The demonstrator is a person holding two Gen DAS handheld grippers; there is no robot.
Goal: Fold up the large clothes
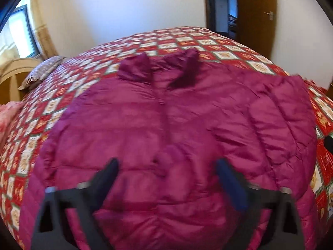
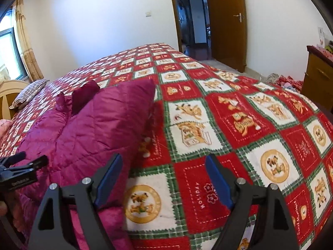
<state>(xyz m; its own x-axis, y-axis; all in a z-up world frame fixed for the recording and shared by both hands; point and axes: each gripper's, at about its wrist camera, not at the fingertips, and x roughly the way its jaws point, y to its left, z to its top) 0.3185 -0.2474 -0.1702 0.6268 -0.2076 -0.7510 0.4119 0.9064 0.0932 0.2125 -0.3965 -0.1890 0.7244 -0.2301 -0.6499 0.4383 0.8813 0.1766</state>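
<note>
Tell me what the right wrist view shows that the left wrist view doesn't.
Only the right wrist view shows the wooden dresser and the clutter on the floor. Only the left wrist view shows the whole magenta jacket spread flat, with its collar. Both show the checkered quilt, the pillow, the door and open grippers.

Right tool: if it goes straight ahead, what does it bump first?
Probably the red checkered bedspread. The open right tool points over it, and the purple jacket sits just left of that line.

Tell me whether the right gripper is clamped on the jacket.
No: the right gripper is open above the quilt, beside the magenta jacket.
</note>
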